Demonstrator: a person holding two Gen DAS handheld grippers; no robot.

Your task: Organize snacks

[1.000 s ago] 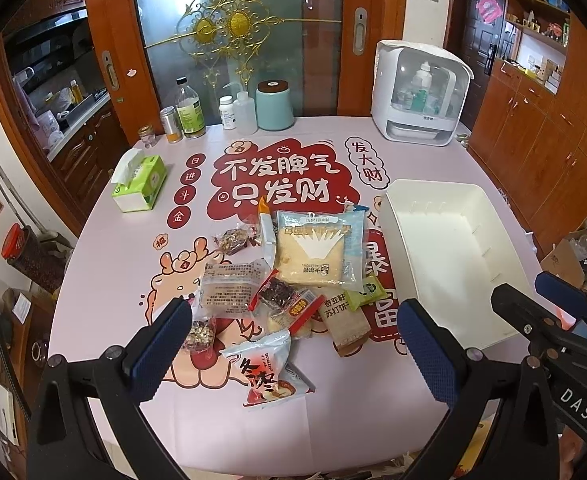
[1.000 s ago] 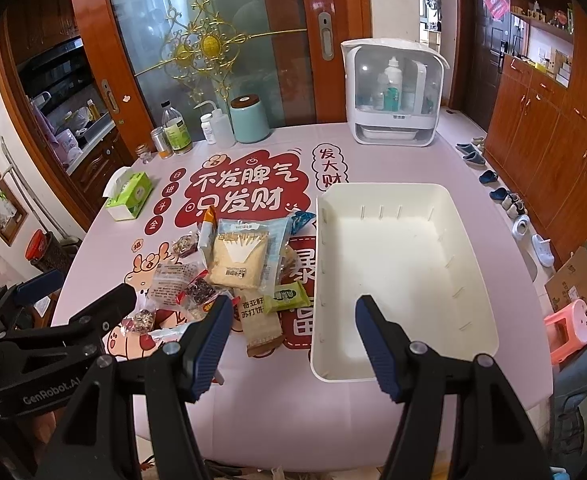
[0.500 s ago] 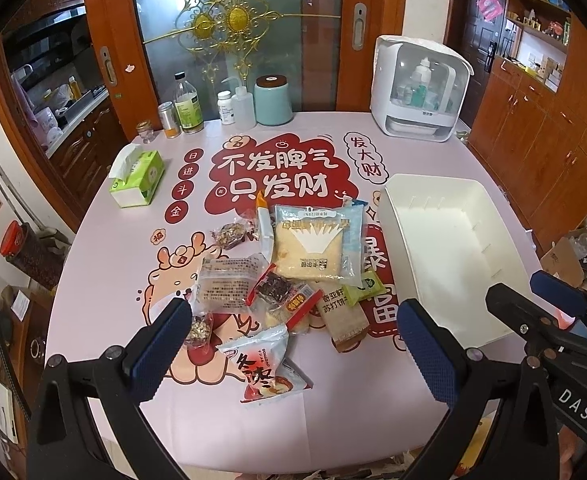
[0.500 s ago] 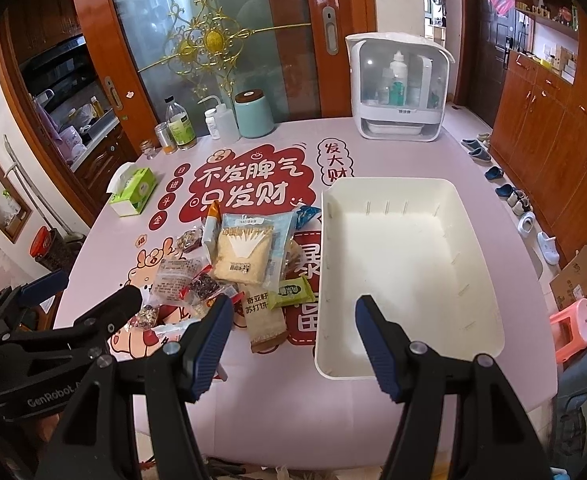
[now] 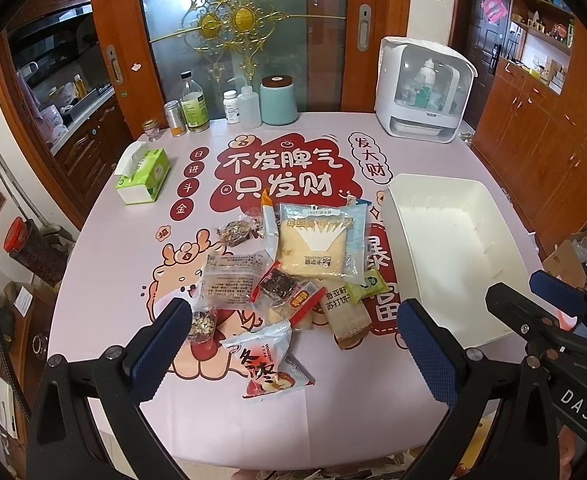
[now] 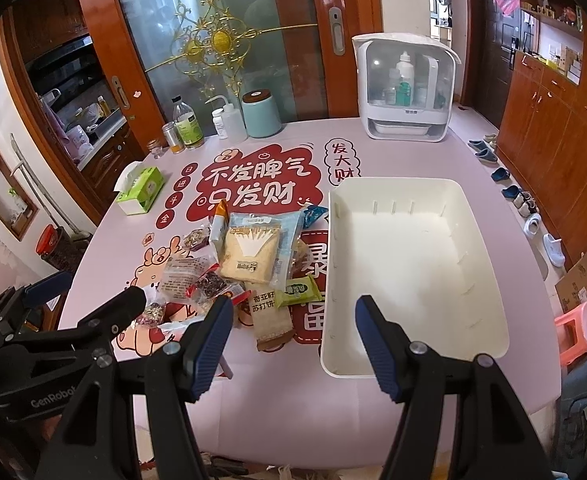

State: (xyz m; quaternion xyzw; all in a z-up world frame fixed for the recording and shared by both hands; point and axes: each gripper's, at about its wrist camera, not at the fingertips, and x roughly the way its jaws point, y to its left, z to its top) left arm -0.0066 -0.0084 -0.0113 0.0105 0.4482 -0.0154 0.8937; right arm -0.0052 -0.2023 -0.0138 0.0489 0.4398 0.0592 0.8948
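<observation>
Both hand-held grippers hover above the near edge of the surface (image 5: 105, 272), jaws wide apart and empty: the left hand-held gripper (image 5: 293, 344) over the snacks (image 5: 289, 272), the right hand-held gripper (image 6: 293, 344) between the pile and the bin (image 6: 413, 264). The snacks lie heaped just left of the white bin, which holds nothing. Sorting looks not yet begun. The next move likely calls for lowering one gripper onto a near packet, perhaps the red-and-white bag (image 5: 265, 364), pinching it, and carrying it into the bin.

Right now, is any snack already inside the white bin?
No, the white bin shows only its bare floor, and the snack packets all lie on the tablecloth beside it.
</observation>
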